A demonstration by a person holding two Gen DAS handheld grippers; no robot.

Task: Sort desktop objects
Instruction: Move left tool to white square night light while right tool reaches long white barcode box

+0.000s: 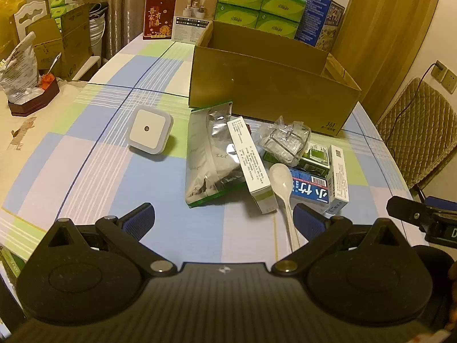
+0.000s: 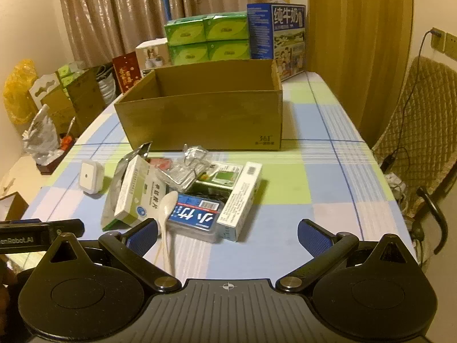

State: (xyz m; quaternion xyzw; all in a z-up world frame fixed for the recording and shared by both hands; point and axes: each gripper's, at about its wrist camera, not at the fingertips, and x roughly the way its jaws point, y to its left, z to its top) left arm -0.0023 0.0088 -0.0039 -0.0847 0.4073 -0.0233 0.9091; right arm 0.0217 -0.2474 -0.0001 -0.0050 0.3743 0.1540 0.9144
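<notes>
White spoon (image 1: pixel 281 181) beside boxes.

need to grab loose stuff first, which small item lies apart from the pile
The white square night light, alone on the cloth left of the silver pouch; the others touch or overlap.

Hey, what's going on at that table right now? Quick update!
Left gripper open, empty; right gripper open, empty. Items piled before the cardboard box; none seen inside. White spoon nearest. Nothing blocking.
</notes>
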